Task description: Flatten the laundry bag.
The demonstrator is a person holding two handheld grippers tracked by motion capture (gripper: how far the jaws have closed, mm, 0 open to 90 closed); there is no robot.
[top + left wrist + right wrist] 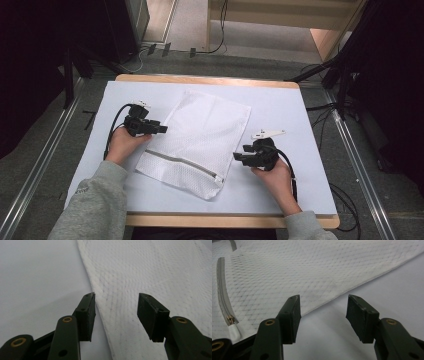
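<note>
A white mesh laundry bag [200,140] lies flat and slanted on the white table, its grey zipper [182,164] running along the near end. My left gripper [162,129] is at the bag's left edge, jaws open. In the left gripper view the bag's edge [105,315] runs between the two pads without being pinched. My right gripper [239,157] is at the bag's right edge, jaws open. In the right gripper view the bag [312,277] lies just ahead of the pads, and the zipper pull [233,326] sits at the lower left.
The white table top [290,115] has a wooden rim at its far and near edges. Black stands and cables are on the floor around the table. A person's grey sleeves come in from the bottom.
</note>
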